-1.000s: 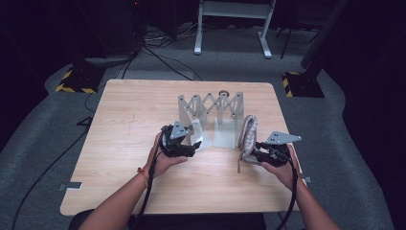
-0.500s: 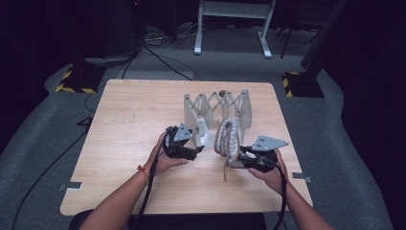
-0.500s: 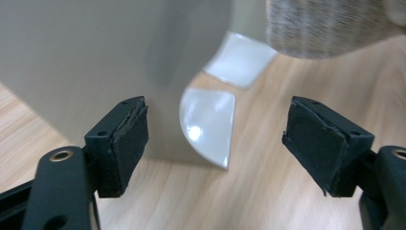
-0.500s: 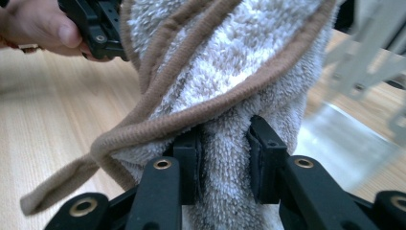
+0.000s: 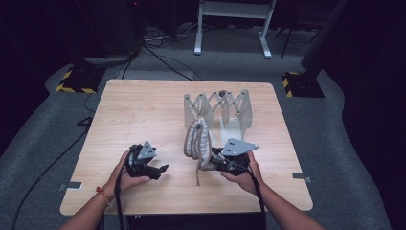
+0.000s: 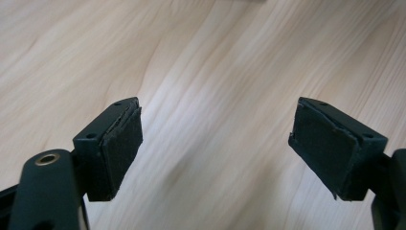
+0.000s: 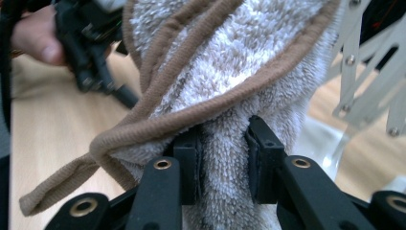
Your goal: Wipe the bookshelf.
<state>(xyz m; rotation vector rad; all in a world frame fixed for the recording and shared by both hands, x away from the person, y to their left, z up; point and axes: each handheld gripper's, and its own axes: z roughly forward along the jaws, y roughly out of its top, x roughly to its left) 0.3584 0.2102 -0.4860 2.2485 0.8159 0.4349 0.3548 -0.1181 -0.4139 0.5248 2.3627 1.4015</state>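
Note:
A beige towel (image 5: pixel 197 139) with brown trim hangs bunched in front of a white folding rack (image 5: pixel 218 103) on the wooden table (image 5: pixel 143 110). My right gripper (image 5: pixel 210 161) is shut on the towel's lower part. In the right gripper view the pads (image 7: pixel 189 165) pinch the fluffy towel (image 7: pixel 230 62), and a brown trim loop trails to the left. My left gripper (image 5: pixel 161 169) sits low over the table's front left. Its jaws have just been opening; in the left gripper view it (image 6: pixel 215 143) stands open over bare wood with nothing between the pads.
The rack (image 7: pixel 368 72) stands just behind and right of the towel in the right gripper view. The other hand and its gripper (image 7: pixel 86 48) show at the upper left there. Cables and a stand's legs (image 5: pixel 230 28) lie on the floor beyond the table.
My right gripper has carried the towel leftward, from the rack's right side to in front of it. My left gripper has moved left and toward the front edge, its jaws a little wider.

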